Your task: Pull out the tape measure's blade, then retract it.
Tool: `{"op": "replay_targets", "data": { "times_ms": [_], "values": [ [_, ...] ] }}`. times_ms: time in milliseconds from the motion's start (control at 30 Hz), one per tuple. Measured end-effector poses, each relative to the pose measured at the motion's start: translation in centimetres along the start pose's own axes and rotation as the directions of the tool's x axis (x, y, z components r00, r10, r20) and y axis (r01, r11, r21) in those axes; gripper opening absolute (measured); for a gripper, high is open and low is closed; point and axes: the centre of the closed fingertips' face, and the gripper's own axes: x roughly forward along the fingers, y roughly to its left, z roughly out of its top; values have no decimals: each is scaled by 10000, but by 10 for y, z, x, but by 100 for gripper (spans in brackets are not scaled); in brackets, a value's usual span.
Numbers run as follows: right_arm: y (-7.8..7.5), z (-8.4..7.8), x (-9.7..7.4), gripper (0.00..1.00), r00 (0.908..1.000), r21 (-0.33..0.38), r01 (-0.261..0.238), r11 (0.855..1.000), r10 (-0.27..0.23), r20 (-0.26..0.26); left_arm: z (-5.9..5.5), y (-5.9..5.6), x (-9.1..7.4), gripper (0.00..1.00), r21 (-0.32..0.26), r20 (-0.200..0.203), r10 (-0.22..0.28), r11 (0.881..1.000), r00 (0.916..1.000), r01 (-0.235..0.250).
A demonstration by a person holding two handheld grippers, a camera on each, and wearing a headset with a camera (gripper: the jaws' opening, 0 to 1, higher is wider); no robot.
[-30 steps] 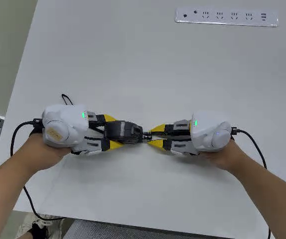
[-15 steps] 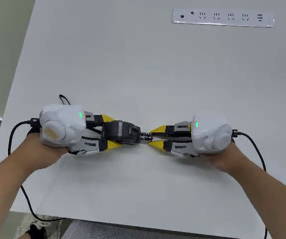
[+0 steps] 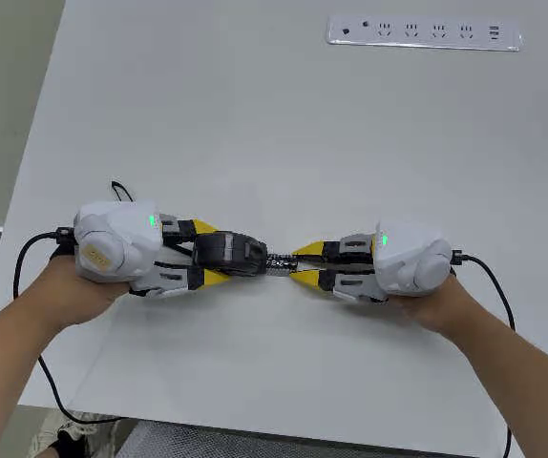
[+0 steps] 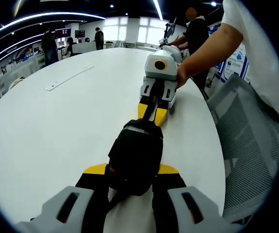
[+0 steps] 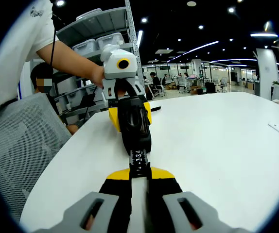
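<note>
A black tape measure (image 3: 228,254) lies between the yellow jaws of my left gripper (image 3: 209,254), which is shut on its case (image 4: 135,156). A short length of white blade (image 3: 281,262) with black numerals runs out of the case toward my right gripper (image 3: 302,263), whose jaws are shut on the blade's end (image 5: 139,163). In the right gripper view the tape measure (image 5: 135,122) stands straight ahead with the left gripper behind it. Both grippers hover low over the white table (image 3: 255,124), tips facing each other a few centimetres apart.
A white power strip (image 3: 423,32) lies at the table's far right. Black cables (image 3: 31,256) trail from both grippers toward the near edge. The table's left edge (image 3: 35,143) drops to the floor. People and shelving stand beyond the table in the gripper views.
The two grippers have drawn slightly apart, the right one moving right, and a little more blade shows between the case and the right jaws.
</note>
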Motion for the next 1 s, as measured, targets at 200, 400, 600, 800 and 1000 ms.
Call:
{"op": "replay_targets", "data": {
  "times_ms": [200, 400, 600, 800, 1000],
  "values": [
    [-1, -3, -6, 10, 10000, 63, 65, 10000, -65, 10, 0, 0, 0, 30, -31, 24, -11, 10000, 10000, 11],
    [-1, -5, -13, 10, 9999, 135, 115, 9998, -115, 23, 0, 0, 1, 30, 32, -24, 9, 10000, 10000, -9],
    [-2, -7, -18, 10, 9998, 120, 184, 9998, -184, 15, 0, 1, 1, 30, 15, -22, 12, 10000, 10000, -12],
    [-3, -9, -24, 10, 9997, 138, 256, 9996, -256, 33, 0, 1, 1, 30, -17, -18, 2, 10000, 10000, -2],
    [-4, -12, -31, 10, 9993, 229, 365, 9991, -366, 40, 0, 1, 0, 30, -48, -12, -8, 10000, 10000, 8]
  ]
}}
